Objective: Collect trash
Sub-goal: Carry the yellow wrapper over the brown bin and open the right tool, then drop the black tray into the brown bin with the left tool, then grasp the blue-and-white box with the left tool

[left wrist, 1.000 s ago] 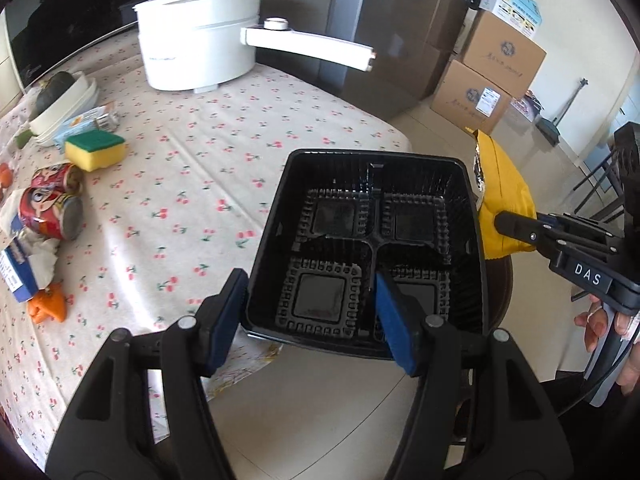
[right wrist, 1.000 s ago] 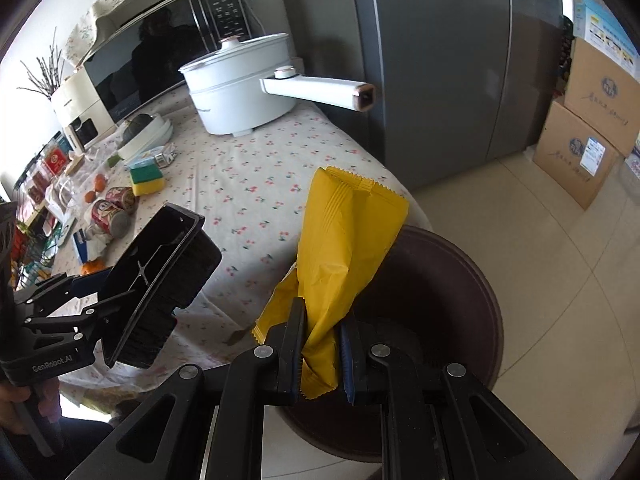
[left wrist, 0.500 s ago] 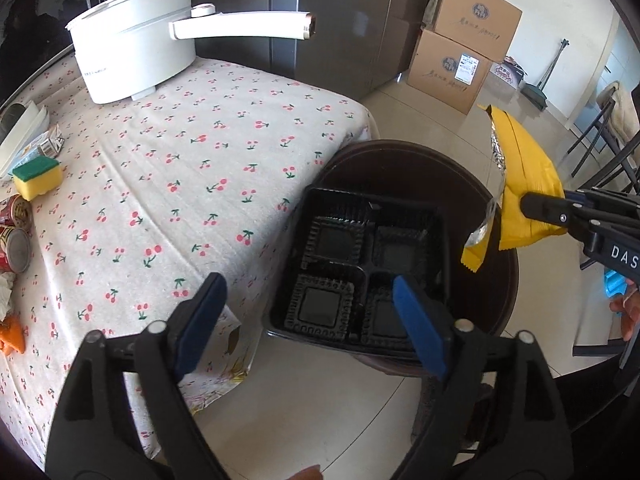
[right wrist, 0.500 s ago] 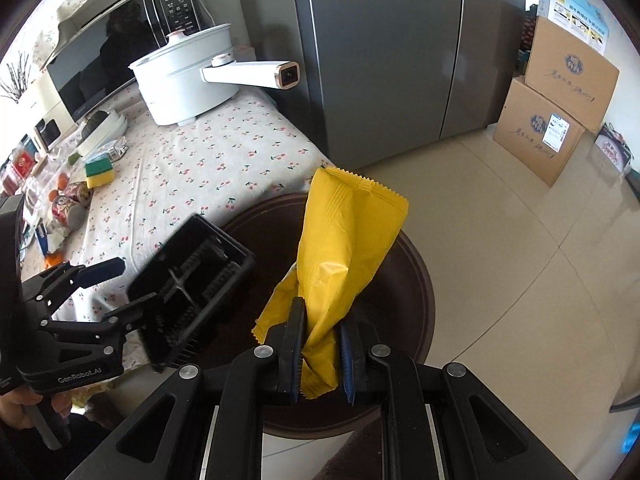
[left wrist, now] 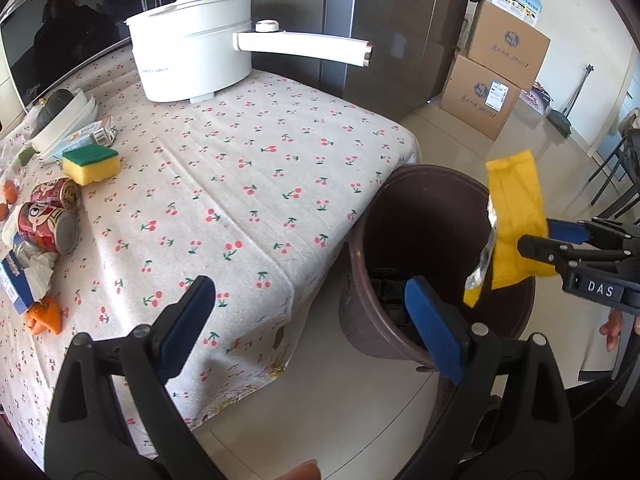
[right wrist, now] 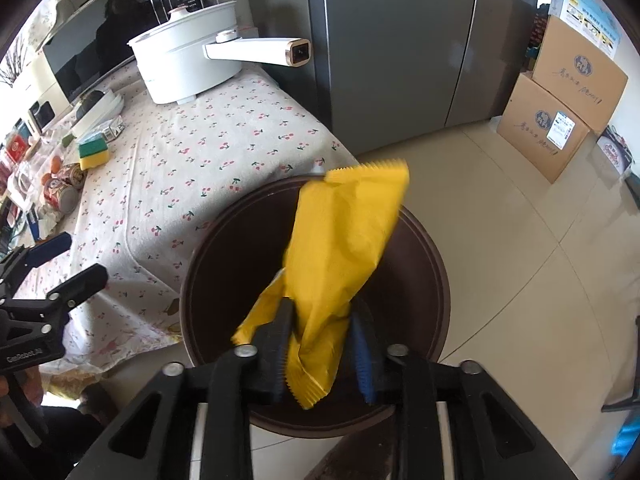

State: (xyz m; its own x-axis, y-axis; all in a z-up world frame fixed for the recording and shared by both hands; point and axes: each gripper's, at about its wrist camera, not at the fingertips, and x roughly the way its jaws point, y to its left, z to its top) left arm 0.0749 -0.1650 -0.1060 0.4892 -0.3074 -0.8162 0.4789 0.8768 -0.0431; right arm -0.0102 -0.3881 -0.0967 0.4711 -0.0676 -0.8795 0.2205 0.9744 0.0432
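Yellow foil, a crumpled wrapper (right wrist: 340, 248), sits between the fingers of the right tongs (right wrist: 322, 354) directly over the mouth of the brown bin (right wrist: 434, 264). The fingers look slightly parted around it and its top edge is blurred, so I cannot tell whether it is gripped or slipping free. From the left view the wrapper (left wrist: 514, 216) hangs above the bin's far rim, well placed to fall inside.

The left tongs (left wrist: 312, 320) are spread wide and carry nothing; they hover between the tabletop (left wrist: 260, 184) edge and the bin (left wrist: 356, 248). Deep in the bin a black tray (left wrist: 390, 292) lies on the bottom, so one piece of trash is already in.

Judging by what lies about, the job is perhaps partway through. At the left end of the tabletop a cluster waits: two red cans (left wrist: 48, 228) on their sides, crumpled tissue (left wrist: 34, 262), a small blue box (left wrist: 14, 284) and orange peel (left wrist: 46, 316). All look like trash to collect.

A sponge (left wrist: 90, 162), a white pot (left wrist: 192, 64) and stacked dishes (left wrist: 64, 120) stand farther back; these are likely keepers, not trash.

The wrapper's drop seems the step in hand, then the cluster by the left tongs.
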